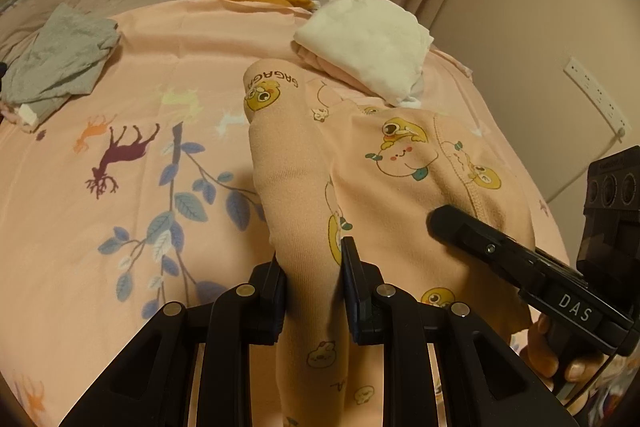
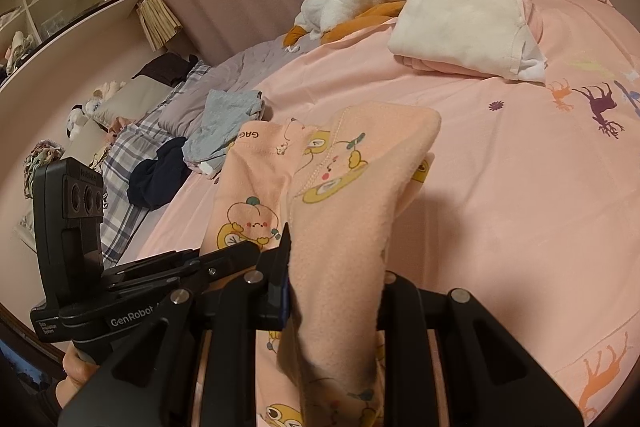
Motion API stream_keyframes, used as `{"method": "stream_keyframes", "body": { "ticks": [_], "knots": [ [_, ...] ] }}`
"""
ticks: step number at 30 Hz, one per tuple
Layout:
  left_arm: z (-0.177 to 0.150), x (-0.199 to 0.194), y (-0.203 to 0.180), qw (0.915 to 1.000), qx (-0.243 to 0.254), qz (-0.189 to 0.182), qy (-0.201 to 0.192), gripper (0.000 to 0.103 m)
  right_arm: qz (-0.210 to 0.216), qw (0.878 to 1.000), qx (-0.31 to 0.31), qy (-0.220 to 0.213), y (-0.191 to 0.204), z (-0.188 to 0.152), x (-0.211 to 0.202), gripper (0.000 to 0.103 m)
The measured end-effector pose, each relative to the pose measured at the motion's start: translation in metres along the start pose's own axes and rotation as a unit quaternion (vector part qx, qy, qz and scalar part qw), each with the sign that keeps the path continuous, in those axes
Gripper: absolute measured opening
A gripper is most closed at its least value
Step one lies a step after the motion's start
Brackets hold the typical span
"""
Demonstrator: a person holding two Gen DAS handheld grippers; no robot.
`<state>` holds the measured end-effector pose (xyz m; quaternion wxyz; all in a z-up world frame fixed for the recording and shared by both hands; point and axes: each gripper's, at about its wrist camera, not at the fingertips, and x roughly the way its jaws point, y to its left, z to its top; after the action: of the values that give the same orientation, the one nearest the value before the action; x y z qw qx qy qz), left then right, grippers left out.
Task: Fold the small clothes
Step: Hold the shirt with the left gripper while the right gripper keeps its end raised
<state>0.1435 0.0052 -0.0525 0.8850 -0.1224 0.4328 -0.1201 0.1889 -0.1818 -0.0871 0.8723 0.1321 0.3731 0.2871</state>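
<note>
Pink bed sheet point(image 1: 160, 59) spreads wide as the landing zone; over it the peach cartoon-print garment point(image 1: 360, 155) hangs lifted, left claw point(image 1: 312, 287) and right claw point(image 2: 332, 291) each clamped on an edge, likely carrying it into a fold

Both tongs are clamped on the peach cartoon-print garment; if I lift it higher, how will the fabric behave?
The peach garment will probably sag: it already droops between the left tongs and the right tongs. It looks thick and fleecy, so likely grippy rather than slippery. The free leg end should trail on the pink bedsheet.
</note>
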Motion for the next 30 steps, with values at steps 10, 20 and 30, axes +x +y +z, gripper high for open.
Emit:
{"method": "stream_keyframes", "body": {
  "ticks": [10,20,30],
  "knots": [
    [-0.003,-0.003,0.013,0.9999,-0.013,0.006,-0.001,0.022,0.006,1.0,-0.007,0.011,0.012,-0.001,0.011,0.022],
    [-0.005,-0.005,0.026,0.9996,-0.025,0.014,0.0,0.022,0.011,1.0,-0.014,0.022,0.02,-0.001,0.026,0.022],
    [-0.005,-0.006,0.041,0.9991,-0.036,0.022,-0.002,0.022,0.016,0.999,-0.021,0.032,0.03,0.0,0.04,0.022]
  ]
}}
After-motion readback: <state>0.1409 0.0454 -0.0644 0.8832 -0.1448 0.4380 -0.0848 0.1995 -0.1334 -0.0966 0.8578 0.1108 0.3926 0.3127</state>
